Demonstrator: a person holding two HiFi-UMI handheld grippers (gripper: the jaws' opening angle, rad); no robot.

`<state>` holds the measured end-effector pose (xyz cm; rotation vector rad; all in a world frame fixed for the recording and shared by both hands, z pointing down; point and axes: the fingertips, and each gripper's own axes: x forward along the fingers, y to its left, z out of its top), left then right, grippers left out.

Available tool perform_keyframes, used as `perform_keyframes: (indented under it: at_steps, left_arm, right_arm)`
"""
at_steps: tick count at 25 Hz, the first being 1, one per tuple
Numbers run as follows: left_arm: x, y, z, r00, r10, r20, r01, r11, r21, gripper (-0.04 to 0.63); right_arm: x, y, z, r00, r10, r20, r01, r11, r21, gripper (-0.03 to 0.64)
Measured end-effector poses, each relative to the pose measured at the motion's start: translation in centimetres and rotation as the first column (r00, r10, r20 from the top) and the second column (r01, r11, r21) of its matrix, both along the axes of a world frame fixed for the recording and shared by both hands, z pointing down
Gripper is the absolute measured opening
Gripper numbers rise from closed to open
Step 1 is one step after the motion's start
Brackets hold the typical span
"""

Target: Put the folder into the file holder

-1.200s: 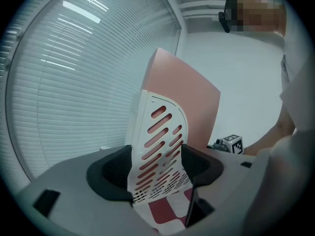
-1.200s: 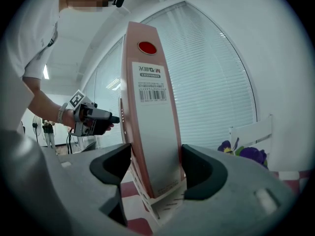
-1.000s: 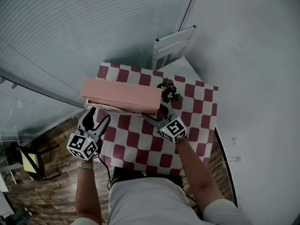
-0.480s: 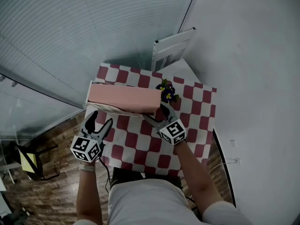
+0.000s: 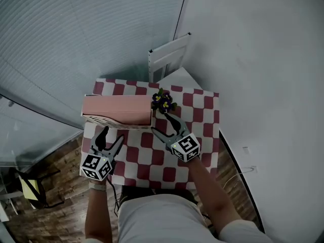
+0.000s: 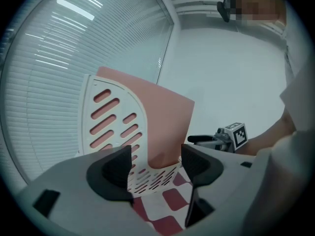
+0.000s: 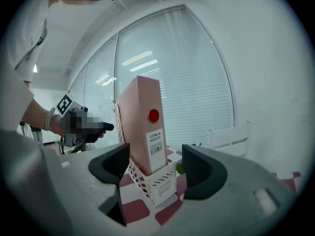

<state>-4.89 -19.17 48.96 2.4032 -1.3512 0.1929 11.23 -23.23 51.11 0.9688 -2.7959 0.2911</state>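
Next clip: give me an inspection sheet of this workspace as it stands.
Surface: red-and-white checked tablecloth.
Job's things: pink folder standing upright in white slotted file holder.
Clutter: pot of purple flowers beside the holder.
Grippers: left gripper open, empty; right gripper open, jaws just been opening, nothing between them; both clear of the holder.
Cables: dark cable under the left gripper.
Surroundings: window blinds, white wall, white chair, wood floor.

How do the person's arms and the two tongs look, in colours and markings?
The left tongs and the right tongs have black forked jaws on a grey body, each carrying a white cube with black square markers. A thin black cable hangs by the left wrist, which wears a pale band. The shirt is light with short sleeves; forearms are bare.
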Motion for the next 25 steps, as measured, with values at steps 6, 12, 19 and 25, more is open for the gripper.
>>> perform_keyframes:
  at_steps: [6, 12, 19, 25]
  left_arm:
    - [4.9, 0.4, -1.3, 0.999, 0.052, -0.008, -0.052, 0.998, 0.021, 0.296]
    - [10.4, 1.0, -3.4, 0.990, 0.140, 0.011, -0.141, 0.988, 0.069, 0.296]
    - [15.8, 2.0, -6.3, 0.975, 0.220, 0.008, -0.220, 0.967, 0.126, 0.296]
    - [18.7, 3.5, -7.4, 0.962, 0.272, -0.002, -0.269, 0.953, 0.142, 0.296]
  right_arm:
    - [4.3, 2.0, -3.3, 0.996, 0.084, 0.005, -0.084, 0.996, 0.014, 0.316]
    - [8.7, 4.3, -6.6, 0.979, 0.198, 0.054, -0.200, 0.979, 0.035, 0.288]
    - [12.6, 8.0, -9.0, 0.962, 0.264, 0.076, -0.268, 0.962, 0.050, 0.236]
    - [15.2, 10.9, -10.3, 0.934, 0.337, 0.115, -0.346, 0.936, 0.062, 0.209]
